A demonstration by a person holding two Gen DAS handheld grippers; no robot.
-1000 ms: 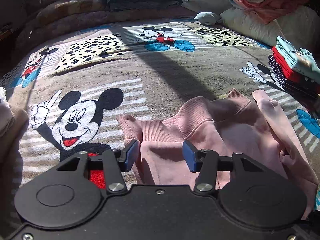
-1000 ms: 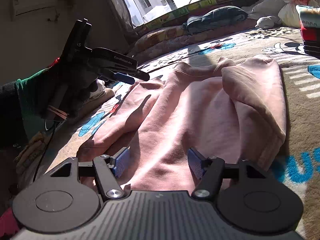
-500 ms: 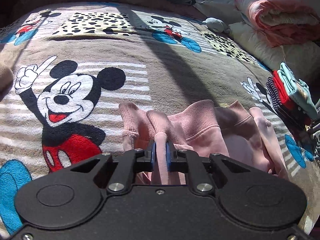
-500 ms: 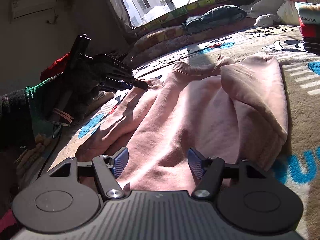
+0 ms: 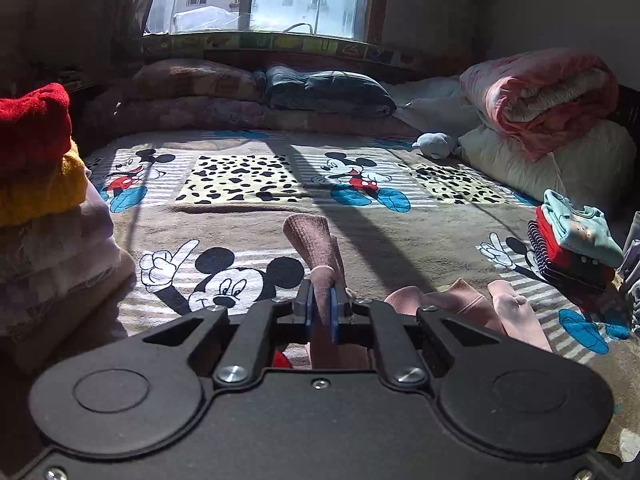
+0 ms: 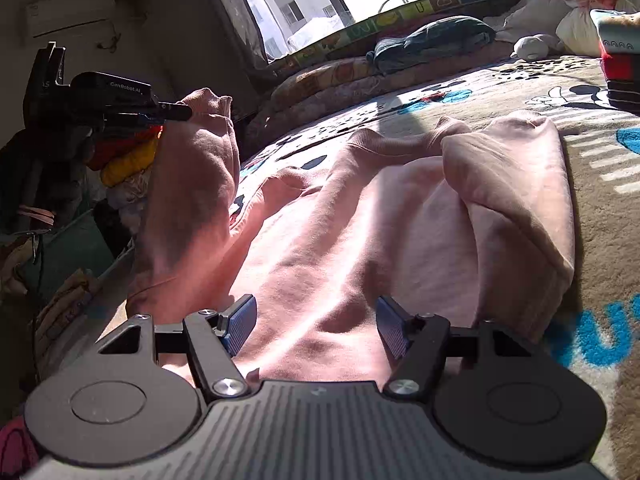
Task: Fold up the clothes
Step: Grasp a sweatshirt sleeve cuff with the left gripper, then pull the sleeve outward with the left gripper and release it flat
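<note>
A pink sweatshirt (image 6: 360, 216) lies spread on the cartoon-mouse blanket (image 6: 600, 128); its right sleeve is folded over the body. My left gripper (image 5: 321, 312) is shut on the left sleeve's ribbed cuff (image 5: 312, 240) and holds it lifted off the bed. In the right wrist view that left gripper (image 6: 176, 111) hangs at upper left with the sleeve (image 6: 192, 184) draped down from it. My right gripper (image 6: 316, 326) stands open low over the sweatshirt's hem, nothing between its fingers.
A stack of folded clothes (image 5: 572, 244) sits at the right of the bed, another pile with red and yellow items (image 5: 36, 168) at the left. Rolled bedding (image 5: 540, 96), pillows (image 5: 328, 92) and a small plush toy (image 5: 436, 146) line the far edge under the window.
My left gripper closed on the sleeve cuff and raised it off the bed, up and to the left. The right gripper stayed open in place over the hem.
</note>
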